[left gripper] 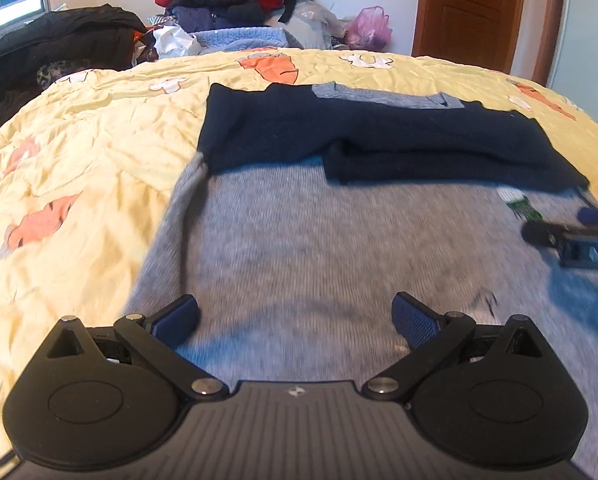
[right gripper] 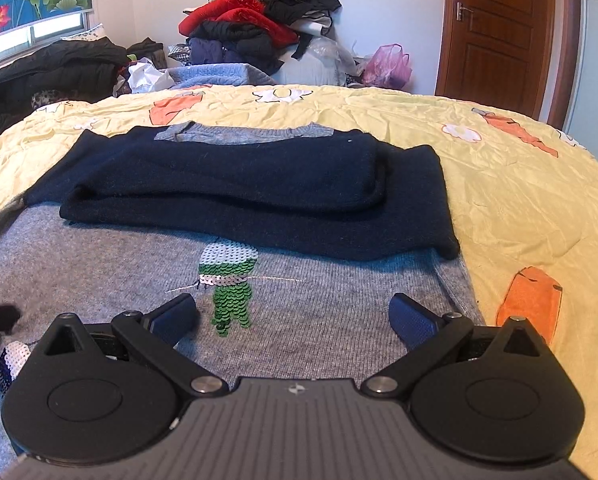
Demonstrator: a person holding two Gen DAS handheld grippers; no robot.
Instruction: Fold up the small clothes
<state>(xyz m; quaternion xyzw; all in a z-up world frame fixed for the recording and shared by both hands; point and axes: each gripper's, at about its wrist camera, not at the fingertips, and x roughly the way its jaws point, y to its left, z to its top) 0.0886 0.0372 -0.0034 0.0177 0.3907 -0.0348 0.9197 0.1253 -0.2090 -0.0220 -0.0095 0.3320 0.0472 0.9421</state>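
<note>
A small grey sweater (left gripper: 299,248) with dark navy sleeves (left gripper: 379,136) lies flat on the bed, the sleeves folded across its upper part. It also shows in the right wrist view (right gripper: 339,304), with a green and white sequin figure (right gripper: 229,280) on the chest and the navy sleeves (right gripper: 239,176) stacked above it. My left gripper (left gripper: 295,320) is open and empty over the sweater's lower left. My right gripper (right gripper: 293,316) is open and empty over the lower right; its tip shows in the left wrist view (left gripper: 571,240).
The bed has a yellow quilt (left gripper: 79,152) with orange carrot prints. A heap of clothes (right gripper: 255,28) is piled behind the bed, black coats (right gripper: 51,68) lie at the far left, a pink bag (right gripper: 391,64) and a wooden door (right gripper: 499,32) are at the back right.
</note>
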